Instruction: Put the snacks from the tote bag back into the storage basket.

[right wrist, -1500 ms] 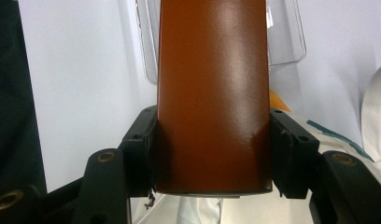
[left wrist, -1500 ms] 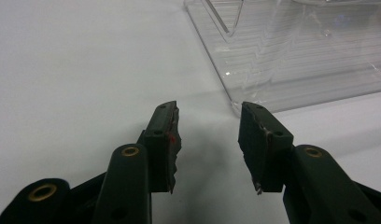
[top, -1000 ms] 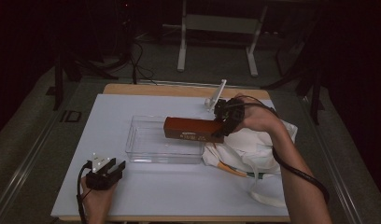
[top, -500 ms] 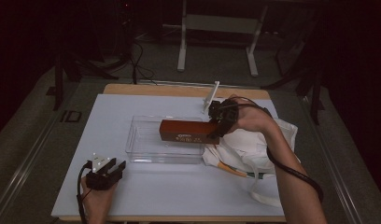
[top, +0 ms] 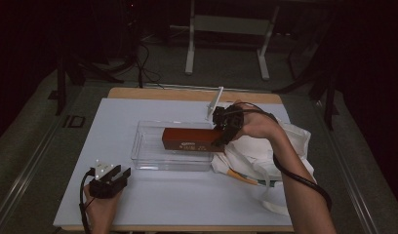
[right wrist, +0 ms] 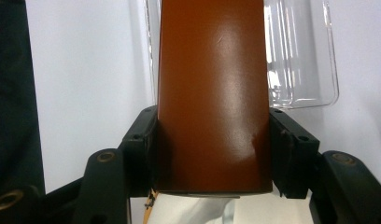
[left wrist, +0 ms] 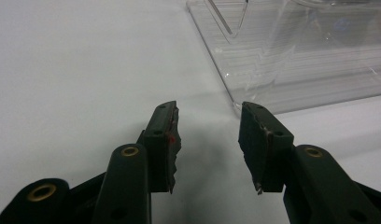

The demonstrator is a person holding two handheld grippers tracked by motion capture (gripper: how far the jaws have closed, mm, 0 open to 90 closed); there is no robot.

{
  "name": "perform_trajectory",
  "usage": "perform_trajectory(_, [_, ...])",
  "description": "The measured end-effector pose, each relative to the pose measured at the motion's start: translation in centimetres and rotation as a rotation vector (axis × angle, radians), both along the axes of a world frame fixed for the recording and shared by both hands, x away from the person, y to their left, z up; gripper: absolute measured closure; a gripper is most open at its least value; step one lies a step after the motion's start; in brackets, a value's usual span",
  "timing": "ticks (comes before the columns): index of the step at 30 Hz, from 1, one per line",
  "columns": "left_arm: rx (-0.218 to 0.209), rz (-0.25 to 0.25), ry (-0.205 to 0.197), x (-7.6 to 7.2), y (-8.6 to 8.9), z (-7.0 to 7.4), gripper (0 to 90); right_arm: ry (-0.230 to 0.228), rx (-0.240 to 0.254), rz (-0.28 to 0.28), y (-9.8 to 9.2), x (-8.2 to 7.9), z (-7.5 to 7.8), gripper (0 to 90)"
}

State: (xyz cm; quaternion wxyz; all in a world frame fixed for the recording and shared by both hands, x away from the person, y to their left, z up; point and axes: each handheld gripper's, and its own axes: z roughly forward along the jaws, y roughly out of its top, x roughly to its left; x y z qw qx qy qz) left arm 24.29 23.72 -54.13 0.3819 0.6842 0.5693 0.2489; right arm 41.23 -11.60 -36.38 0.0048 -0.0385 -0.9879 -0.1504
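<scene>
Brown box (top: 191, 139): your right gripper (top: 222, 130) is pinching its end over the clear tray (top: 150, 156); your left gripper (left wrist: 208, 140) is resting spread on the table.

A dim lab or recording room; a lone table (top: 153, 214) with a white top stands on grey carpet (top: 26, 146). Cables (top: 143, 63) trail behind it; metal stand legs (top: 189, 46) rise beyond.

One brown box (top: 189, 139), one clear tray (top: 149, 156), one white bag (top: 285, 146).
</scene>
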Motion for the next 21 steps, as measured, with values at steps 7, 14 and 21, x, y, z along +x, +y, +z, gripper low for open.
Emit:
perform_trajectory(7, [-0.001, 0.001, 0.000, 0.0, 0.0, 0.0, 57.9, 0.005, 0.004, 0.013, 0.5, 0.0, -0.1, 43.1])
perform_trajectory(14, [-0.002, 0.000, 0.000, 0.0, 0.0, 0.0, 57.9, 0.013, 0.002, 0.016, 1.0, 0.0, -0.3, 43.1])
perform_trajectory(21, [-0.003, 0.001, 0.001, 0.0, 0.0, 0.0, 57.9, 0.027, -0.005, 0.027, 1.4, -0.1, -0.8, 43.1])
